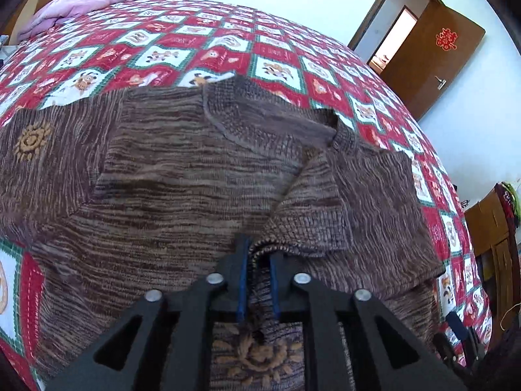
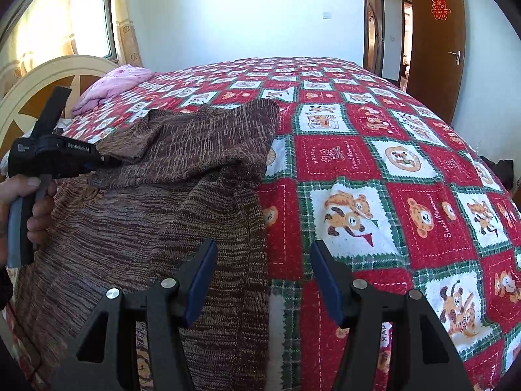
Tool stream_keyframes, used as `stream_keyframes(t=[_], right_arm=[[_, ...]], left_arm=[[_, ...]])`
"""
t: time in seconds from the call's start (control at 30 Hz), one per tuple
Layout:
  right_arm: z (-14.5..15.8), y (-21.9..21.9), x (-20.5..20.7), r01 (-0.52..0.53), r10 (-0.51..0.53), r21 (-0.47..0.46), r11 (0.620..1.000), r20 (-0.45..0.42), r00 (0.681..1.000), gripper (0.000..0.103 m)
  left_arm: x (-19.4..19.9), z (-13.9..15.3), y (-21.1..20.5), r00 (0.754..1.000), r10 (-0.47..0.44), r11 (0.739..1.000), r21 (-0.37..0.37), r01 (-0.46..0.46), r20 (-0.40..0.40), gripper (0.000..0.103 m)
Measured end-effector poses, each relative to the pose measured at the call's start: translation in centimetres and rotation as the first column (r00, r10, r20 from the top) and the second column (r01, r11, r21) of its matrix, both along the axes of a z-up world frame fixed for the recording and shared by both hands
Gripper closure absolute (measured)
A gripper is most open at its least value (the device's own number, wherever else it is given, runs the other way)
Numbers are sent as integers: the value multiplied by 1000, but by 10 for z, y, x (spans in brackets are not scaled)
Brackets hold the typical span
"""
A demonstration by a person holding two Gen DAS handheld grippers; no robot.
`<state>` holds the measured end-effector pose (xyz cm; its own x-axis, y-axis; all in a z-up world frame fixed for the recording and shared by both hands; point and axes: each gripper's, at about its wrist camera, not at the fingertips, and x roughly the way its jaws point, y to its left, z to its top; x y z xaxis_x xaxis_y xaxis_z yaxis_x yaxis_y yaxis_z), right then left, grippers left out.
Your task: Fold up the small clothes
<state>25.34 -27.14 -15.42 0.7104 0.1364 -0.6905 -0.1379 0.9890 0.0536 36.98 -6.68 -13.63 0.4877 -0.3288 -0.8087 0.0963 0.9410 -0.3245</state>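
Left gripper clenched on the sleeve cuff of the brown knit sweater, sleeve drawn across the body toward the collar beyond; right gripper released, straddling the sweater's near edge on the bedspread.

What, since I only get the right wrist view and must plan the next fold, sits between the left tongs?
Observer: The left wrist view shows the left tongs shut on a ribbed edge of the brown sweater.
Operator: Where is the neckline from there?
Observer: The ribbed collar lies beyond the tongs, at the sweater's far edge, on the bedspread.
Operator: Anything below the tongs in that view?
Observer: An orange embroidered motif on the knit, just below them in the picture.
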Motion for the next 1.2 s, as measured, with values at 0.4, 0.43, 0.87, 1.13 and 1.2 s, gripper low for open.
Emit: stream_keyframes(t=[0.4,0.43,0.87,1.13,1.2], right_arm=[[-4,6,3,-10,9,-24,1000,-11,1000,43],[-3,6,3,-10,10,-25,1000,-7,1000,43],[58,57,73,-220,218,106,970,32,976,43],[-3,48,123,-134,140,45,990,-185,973,52],[0,34,122,-101,112,65,993,-186,976,53]], left_arm=[[-5,9,40,955,275,941,174,-290,109,28],[-8,9,39,957,266,942,179,-284,118,28],[-36,11,-17,963,18,897,420,-134,269,10],[-49,0,1,969,17,897,424,-124,246,10],[-50,-3,5,970,20,899,420,-124,243,8]])
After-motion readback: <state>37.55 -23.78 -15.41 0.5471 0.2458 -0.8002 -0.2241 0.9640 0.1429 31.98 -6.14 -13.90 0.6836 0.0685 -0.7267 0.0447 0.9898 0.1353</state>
